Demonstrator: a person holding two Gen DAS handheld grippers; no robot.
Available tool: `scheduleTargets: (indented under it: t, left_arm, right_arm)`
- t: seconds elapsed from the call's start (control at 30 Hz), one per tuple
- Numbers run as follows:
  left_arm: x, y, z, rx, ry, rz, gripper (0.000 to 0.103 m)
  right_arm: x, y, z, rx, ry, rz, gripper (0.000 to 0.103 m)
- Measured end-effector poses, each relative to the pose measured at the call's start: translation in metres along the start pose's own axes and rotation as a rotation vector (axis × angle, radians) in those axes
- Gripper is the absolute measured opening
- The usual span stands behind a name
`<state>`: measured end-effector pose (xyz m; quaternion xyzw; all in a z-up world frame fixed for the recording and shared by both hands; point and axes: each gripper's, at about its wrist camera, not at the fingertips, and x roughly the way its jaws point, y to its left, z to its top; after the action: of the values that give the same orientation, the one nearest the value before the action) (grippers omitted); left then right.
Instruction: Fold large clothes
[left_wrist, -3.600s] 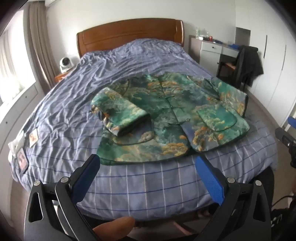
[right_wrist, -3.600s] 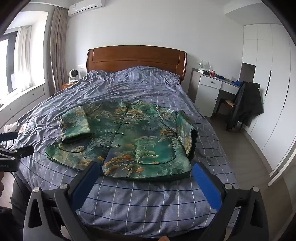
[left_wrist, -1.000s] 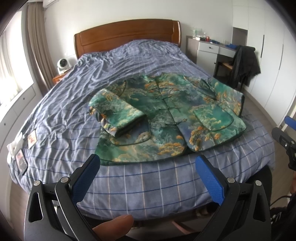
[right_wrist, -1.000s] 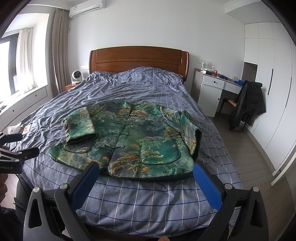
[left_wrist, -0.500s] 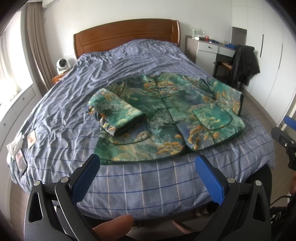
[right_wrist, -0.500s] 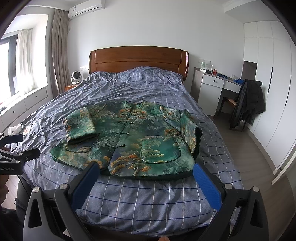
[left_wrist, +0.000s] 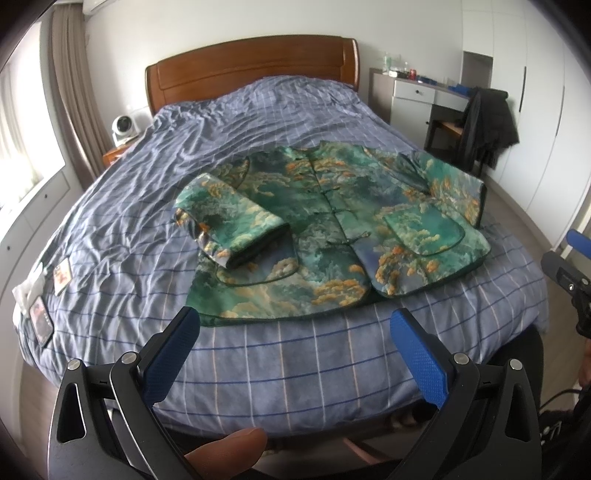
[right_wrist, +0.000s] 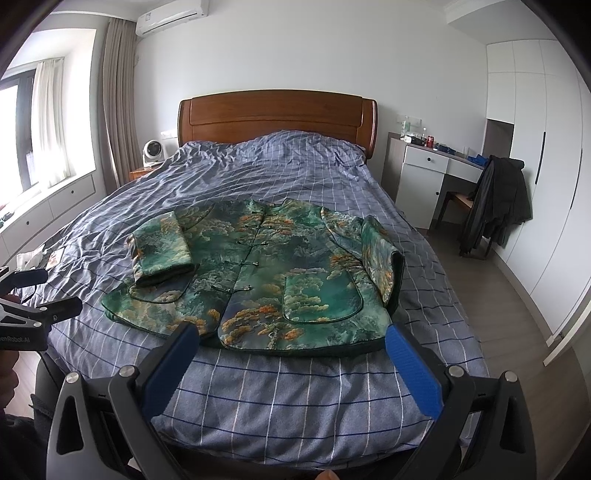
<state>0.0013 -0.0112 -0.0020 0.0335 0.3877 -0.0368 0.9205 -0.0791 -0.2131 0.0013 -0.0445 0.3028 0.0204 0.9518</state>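
Nearest the left wrist camera, the left gripper (left_wrist: 291, 332) hangs over the foot of the bed with its blue-padded fingers (left_wrist: 171, 354) spread wide and nothing between them; a fingertip of the person's hand (left_wrist: 229, 452) shows at the bottom edge below it. The right gripper (right_wrist: 291, 345) is likewise spread wide and empty above the foot of the bed, its blue pads (right_wrist: 413, 373) framing the hem of the garment.

Just beyond both grippers lies the bed (right_wrist: 295, 406), covered by a blue-grey checked duvet that is wrinkled toward the pillows. The green patterned jacket (right_wrist: 266, 273) rests flat on the duvet, front side up, its hem toward the foot of the bed and its collar toward the headboard. A row of knot buttons runs down its middle, and a rounded patch pocket (right_wrist: 321, 297) sits on its right half. The left sleeve (left_wrist: 229, 221) is folded in over the jacket's left side and lies on top of it; the right sleeve (right_wrist: 380, 254) is folded along the right edge, its cuff raised a little.

Off to the left on the duvet lie a few small cards or packets (left_wrist: 61, 275), too small to identify. Farther back stands the wooden headboard (right_wrist: 277, 118), with a small white fan (right_wrist: 153, 153) on a bedside stand to its left. To the right a white counter (right_wrist: 428, 173) carries small items, and a dark coat (right_wrist: 495, 203) hangs over a chair beside it.
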Motion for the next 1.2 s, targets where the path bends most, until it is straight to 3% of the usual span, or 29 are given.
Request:
scheduleTargets:
  t: [1.2]
  left_arm:
    - [0.0011, -0.003, -0.0032, 0.004, -0.007, 0.002, 0.103]
  right_arm:
    - [0.001, 0.0007, 0.0003, 0.002, 0.0, 0.002, 0.103]
